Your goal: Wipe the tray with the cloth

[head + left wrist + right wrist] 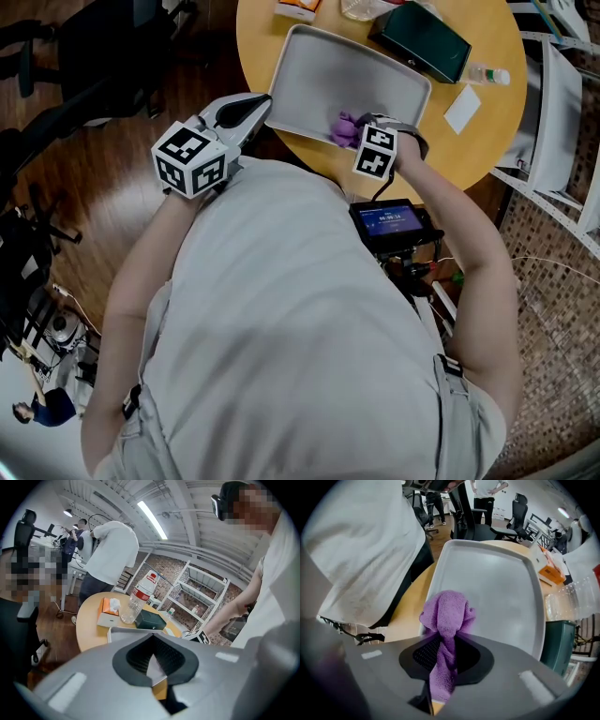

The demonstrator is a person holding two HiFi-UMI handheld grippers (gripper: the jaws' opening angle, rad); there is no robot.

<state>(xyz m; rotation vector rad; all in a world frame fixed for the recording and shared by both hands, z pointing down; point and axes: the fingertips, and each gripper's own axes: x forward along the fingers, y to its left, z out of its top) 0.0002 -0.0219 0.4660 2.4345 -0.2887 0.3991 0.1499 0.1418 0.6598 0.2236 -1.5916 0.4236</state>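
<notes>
Pale short-sleeved shirt point(281, 356); grey left gripper point(258, 110) and right gripper point(361, 129) bear black-and-white marker cubes point(190, 159).

Head view looks steeply down from above; both gripper views sit low and close; all three share the tray point(337, 84).

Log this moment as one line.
left gripper: shut on tray rim | right gripper: shut on cloth | cloth: bunched at tray's near rim

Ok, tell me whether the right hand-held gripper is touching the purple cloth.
Touching. The right gripper view shows the cloth pinched between the jaws of the right hand-held gripper, its bunched end sticking out over the tray.
</notes>
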